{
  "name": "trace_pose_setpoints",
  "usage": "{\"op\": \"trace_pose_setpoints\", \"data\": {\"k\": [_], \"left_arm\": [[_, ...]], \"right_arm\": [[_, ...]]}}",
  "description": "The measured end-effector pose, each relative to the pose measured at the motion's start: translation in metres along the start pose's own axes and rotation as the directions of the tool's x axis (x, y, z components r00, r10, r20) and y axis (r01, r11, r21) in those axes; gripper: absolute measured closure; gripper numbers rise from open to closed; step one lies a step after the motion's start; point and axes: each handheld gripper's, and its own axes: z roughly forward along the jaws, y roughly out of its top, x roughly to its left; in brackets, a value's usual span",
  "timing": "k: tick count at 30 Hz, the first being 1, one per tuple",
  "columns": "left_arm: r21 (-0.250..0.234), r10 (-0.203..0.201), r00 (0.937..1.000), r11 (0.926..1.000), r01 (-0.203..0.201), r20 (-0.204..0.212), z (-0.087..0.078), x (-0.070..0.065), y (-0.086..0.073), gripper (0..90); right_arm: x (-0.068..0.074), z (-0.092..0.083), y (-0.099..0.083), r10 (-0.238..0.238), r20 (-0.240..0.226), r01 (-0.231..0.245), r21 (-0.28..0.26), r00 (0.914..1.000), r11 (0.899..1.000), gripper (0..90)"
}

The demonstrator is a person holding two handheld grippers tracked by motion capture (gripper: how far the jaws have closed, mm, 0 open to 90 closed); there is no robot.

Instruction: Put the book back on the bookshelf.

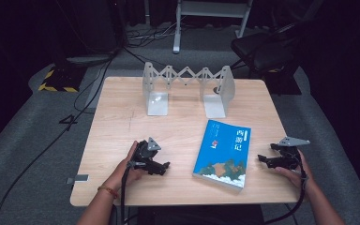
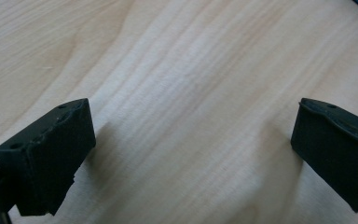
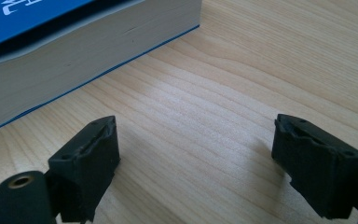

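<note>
Both grippers rest near the table's (image 1: 122, 117) front edge, jaws spread wide and empty — left gripper (image 1: 165, 166), right gripper (image 1: 263, 159). Between them, just beside the right one, lies a blue book (image 1: 224, 152) titled 西游记.

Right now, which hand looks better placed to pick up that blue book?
Probably the right. Its gripper stands open with the blue book's page edge just ahead. The left gripper, also open, faces bare wooden table, the book at its view's far corner.
</note>
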Motion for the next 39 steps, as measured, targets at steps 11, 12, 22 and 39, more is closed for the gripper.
{"op": "trace_pose_setpoints", "data": {"k": [11, 12, 22, 39], "left_arm": [[-0.003, 0.066, 0.9965, 0.9978, -0.066, 0.052, -0.001, -0.008, -0.001, 0.6], [-0.004, 0.066, 0.9964, 0.9978, -0.066, 0.054, -0.001, -0.009, -0.001, 0.6], [0.016, 0.079, 0.9948, 0.9967, -0.08, 0.065, 0.001, -0.018, 0.003, 0.6], [0.008, 0.126, 0.986, 0.9918, -0.127, 0.11, 0.008, -0.039, 0.011, 0.6]], "right_arm": [[0.001, -0.001, -0.001, -0.009, -0.006, 0.009, 0.0, 0.9999, 1.0, 15.5], [0.002, -0.002, -0.001, -0.012, -0.009, 0.012, 0.004, 0.9999, 1.0, 15.6], [0.015, -0.012, 0.004, -0.086, -0.135, 0.09, 0.029, 0.9871, 0.996, 20.3], [0.046, -0.009, 0.017, -0.207, -0.176, 0.212, 0.014, 0.9625, 0.977, 27.0]]}}
